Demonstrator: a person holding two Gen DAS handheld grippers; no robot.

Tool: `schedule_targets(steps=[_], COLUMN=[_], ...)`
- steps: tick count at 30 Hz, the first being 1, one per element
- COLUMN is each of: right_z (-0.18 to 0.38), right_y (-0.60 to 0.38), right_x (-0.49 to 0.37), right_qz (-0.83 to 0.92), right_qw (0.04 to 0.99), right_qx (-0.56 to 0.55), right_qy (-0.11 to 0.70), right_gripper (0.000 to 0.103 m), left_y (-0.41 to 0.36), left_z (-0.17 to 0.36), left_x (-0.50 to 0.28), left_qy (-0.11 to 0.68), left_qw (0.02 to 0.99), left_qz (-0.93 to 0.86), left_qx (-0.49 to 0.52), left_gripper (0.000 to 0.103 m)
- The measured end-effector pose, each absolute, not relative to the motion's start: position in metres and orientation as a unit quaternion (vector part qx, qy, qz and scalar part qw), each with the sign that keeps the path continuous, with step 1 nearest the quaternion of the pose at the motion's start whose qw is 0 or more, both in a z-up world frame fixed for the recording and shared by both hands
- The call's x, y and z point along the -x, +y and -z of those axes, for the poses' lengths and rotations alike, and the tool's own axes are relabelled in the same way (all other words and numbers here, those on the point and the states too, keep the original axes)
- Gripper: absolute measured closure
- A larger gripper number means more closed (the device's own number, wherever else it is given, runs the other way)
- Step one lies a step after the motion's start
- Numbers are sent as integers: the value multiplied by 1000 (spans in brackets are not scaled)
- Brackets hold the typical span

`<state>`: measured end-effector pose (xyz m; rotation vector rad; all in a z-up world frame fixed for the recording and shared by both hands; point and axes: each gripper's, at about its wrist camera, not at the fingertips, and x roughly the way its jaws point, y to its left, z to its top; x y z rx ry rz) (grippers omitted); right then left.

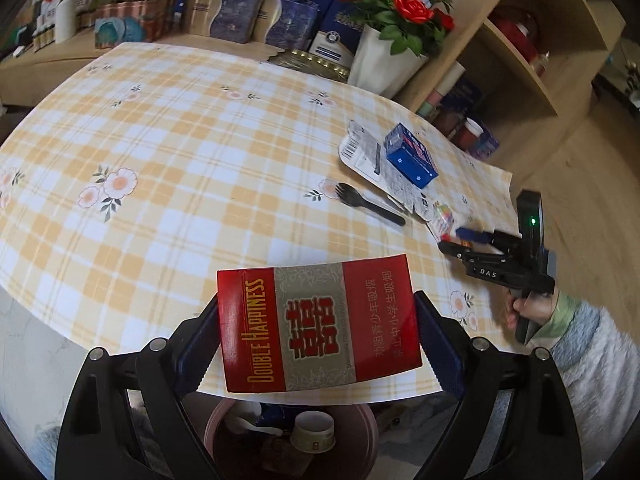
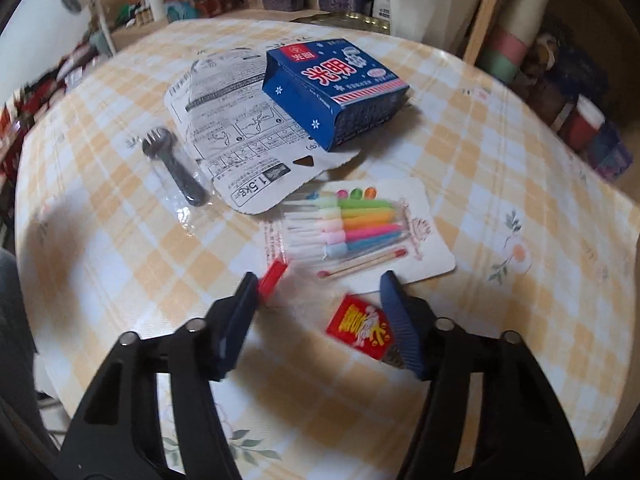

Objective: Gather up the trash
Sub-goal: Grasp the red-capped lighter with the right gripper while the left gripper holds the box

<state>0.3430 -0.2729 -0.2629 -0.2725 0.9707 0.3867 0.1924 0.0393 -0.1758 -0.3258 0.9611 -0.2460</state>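
Note:
My left gripper is shut on a red cigarette box, held flat over the table's near edge. Below it stands a brownish bin with a paper cup and a white spoon inside. My right gripper is open, low over the tablecloth. A red packet lies against the inner side of its right finger, and a small red scrap sits at its left fingertip. Just beyond lies a pack of coloured candles. The right gripper also shows at the table's right edge.
A blue carton rests on a printed white sheet. A black fork in clear wrap lies to its left. Boxes, tins and flower pots line the table's far side. A wooden shelf stands to the right.

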Motion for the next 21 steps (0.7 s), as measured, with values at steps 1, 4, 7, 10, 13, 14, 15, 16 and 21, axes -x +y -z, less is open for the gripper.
schedule_targets(steps=[1,4,7,10,13,14,15,16,21], right_z=[263,263,263,264,266,266,266,266,262], right_y=[-273,-272,-273,-272,-271,-273,-275,-276,-286], right_x=[-342,-331,-323,-318,-310,-309,-307,-306,-306], right_qz=[-182,-183,-181,-183,-188,-188,-189,-190,-178], right_qw=[857,856,854,846,842,842,840,840,844], right_qx=[123,122,119,120,132,131,132,132,113], right_qy=[466,468,473,486,488,489,490,491,493], right_gripper=[48,53,49,34,35,35,37,42,76], left_y=[40,41,37,32,29,29,28,27,24], left_z=[175,175,175,176,178,179,180,181,184], left_x=[-192,-190,-188,-184,-179,-178,-176,-175,-171], left_qy=[458,455,454,454,456,457,458,459,462], left_qw=[868,868,867,868,865,865,864,863,862], left_qz=[117,121,127,133,139,140,141,141,144], left_qx=[154,160,160,154,155,155,154,153,151], left_gripper=[15,15,15,15,15,15,15,15,15])
